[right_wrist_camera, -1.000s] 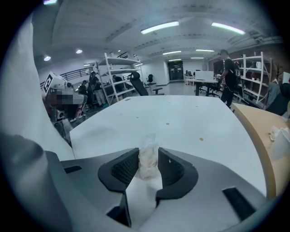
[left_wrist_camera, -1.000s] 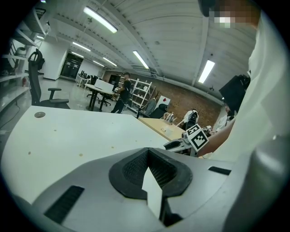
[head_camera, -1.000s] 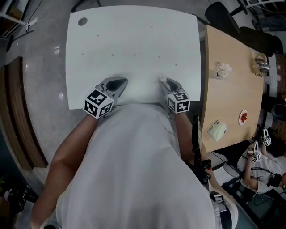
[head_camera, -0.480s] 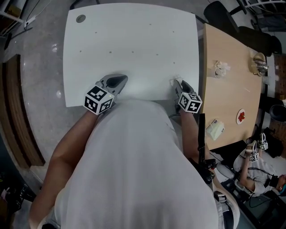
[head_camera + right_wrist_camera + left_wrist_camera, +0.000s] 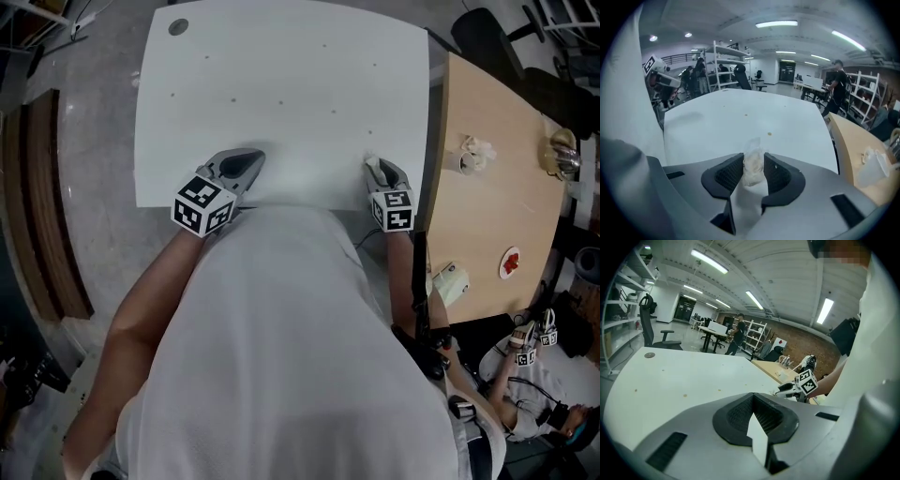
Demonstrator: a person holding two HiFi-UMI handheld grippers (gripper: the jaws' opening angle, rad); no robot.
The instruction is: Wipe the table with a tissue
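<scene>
A white table [image 5: 281, 66] with several small brown specks [image 5: 281, 103] lies before me. Near its front right edge, my right gripper [image 5: 373, 167] points down at the tabletop. It is shut on a crumpled white tissue [image 5: 752, 171], which sticks out between the two dark pads [image 5: 729, 176] in the right gripper view. My left gripper [image 5: 251, 159] hovers over the front left part of the table. Its jaws meet at the tip with nothing between them [image 5: 753, 397]. One speck [image 5: 769, 134] lies just ahead of the tissue.
A wooden table [image 5: 487, 216] adjoins on the right, bearing a crumpled tissue [image 5: 473, 150], a small box [image 5: 450, 279], a red-marked disc [image 5: 510, 263] and a glass item [image 5: 562, 150]. A grey round cap [image 5: 178, 27] sits at the white table's far left corner. Office chairs stand beyond.
My right gripper has slid to the right along the table's front edge with the tissue in it. The left gripper has stayed about where it was.
</scene>
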